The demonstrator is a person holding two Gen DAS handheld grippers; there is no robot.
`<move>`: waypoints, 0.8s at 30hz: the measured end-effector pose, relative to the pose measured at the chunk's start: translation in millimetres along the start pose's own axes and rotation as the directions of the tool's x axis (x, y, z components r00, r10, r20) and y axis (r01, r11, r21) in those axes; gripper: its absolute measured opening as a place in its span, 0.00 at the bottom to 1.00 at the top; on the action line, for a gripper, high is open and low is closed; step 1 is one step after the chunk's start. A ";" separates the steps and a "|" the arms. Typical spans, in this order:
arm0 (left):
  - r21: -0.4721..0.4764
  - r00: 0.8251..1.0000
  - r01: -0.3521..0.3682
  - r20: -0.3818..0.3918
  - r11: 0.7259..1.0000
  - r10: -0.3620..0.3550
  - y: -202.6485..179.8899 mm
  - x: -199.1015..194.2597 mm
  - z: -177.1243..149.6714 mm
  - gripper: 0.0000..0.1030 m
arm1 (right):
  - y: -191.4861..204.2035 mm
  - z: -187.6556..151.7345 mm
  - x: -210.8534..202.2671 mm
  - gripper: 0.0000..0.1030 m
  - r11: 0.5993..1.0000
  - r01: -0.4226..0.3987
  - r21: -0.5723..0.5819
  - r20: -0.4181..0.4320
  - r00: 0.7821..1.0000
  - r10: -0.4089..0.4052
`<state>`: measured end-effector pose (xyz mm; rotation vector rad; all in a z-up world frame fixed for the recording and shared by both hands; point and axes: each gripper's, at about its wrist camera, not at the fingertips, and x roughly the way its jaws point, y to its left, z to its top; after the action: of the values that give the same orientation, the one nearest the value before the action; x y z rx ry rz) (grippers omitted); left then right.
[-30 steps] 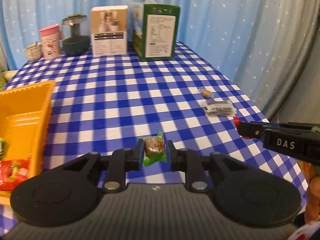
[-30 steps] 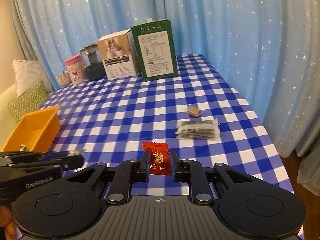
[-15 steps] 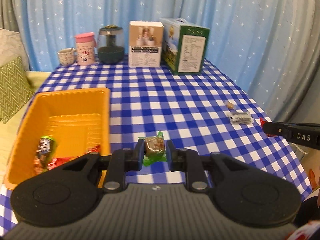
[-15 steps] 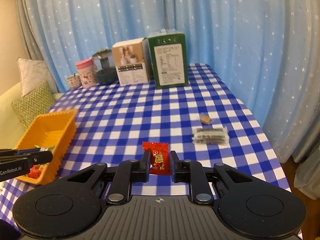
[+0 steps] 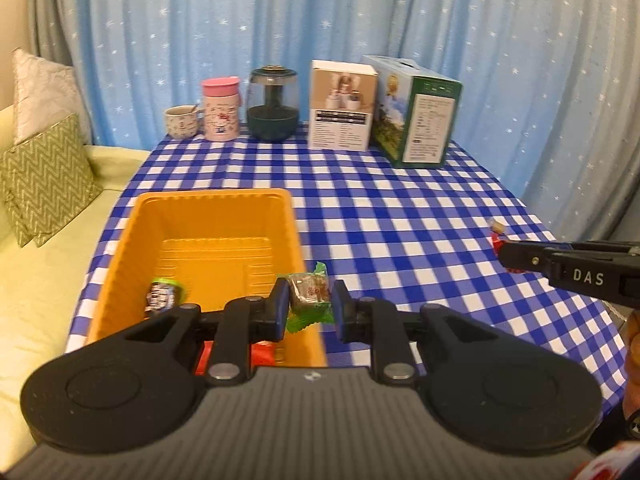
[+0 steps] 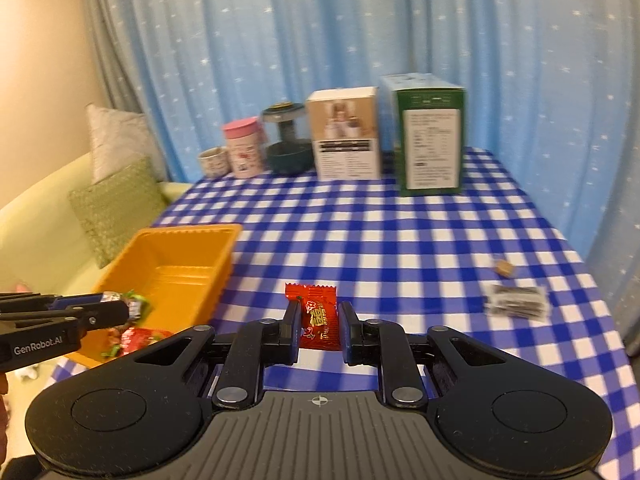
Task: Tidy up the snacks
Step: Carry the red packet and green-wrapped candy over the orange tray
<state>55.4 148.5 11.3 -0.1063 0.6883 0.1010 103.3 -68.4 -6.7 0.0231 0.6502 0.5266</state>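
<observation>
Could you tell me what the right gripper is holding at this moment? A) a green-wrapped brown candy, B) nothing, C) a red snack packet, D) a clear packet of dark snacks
C: in the right wrist view the right gripper is shut on the red snack packet, with the fingers pressing both its sides.

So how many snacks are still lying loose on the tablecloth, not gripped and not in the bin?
2. A small brown candy sits near the table's right edge, and a dark clear-wrapped packet lies just in front of it. The grippers' bodies hide some near cloth, so more could be unseen.
</observation>
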 end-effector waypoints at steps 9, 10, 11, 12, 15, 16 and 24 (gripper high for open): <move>-0.022 0.999 -0.051 -0.012 0.998 0.051 51.7 4.8 3.6 0.19 | 57.7 17.2 43.2 0.19 0.993 -0.103 -0.050 -0.024 0.995 0.102; -0.028 0.998 -0.053 -0.016 0.998 0.053 58.0 5.9 3.8 0.19 | 63.9 18.3 48.4 0.19 0.992 -0.113 -0.056 -0.029 0.993 0.112; -0.031 0.998 -0.058 -0.018 0.998 0.057 63.8 6.8 3.8 0.19 | 71.1 19.9 54.7 0.19 0.990 -0.125 -0.060 -0.035 0.992 0.123; -0.030 0.998 -0.065 -0.021 0.997 0.065 68.7 7.8 3.5 0.19 | 76.0 20.8 60.0 0.19 0.989 -0.135 -0.063 -0.040 0.990 0.133; -0.030 0.996 -0.081 -0.032 0.996 0.080 83.8 12.8 3.6 0.19 | 94.8 23.8 79.7 0.19 0.984 -0.158 -0.076 -0.057 0.986 0.154; -0.027 0.996 -0.085 -0.035 0.996 0.084 88.0 14.7 3.7 0.19 | 100.8 25.5 87.1 0.19 0.983 -0.166 -0.078 -0.062 0.985 0.162; -0.013 0.996 -0.084 -0.044 0.996 0.083 111.2 39.4 10.2 0.19 | 124.8 30.5 133.1 0.19 0.976 -0.201 -0.077 -0.099 0.976 0.193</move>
<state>77.8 262.2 -13.1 -0.0940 0.7354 0.1846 152.8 107.5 -35.7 -0.0184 0.7172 0.7511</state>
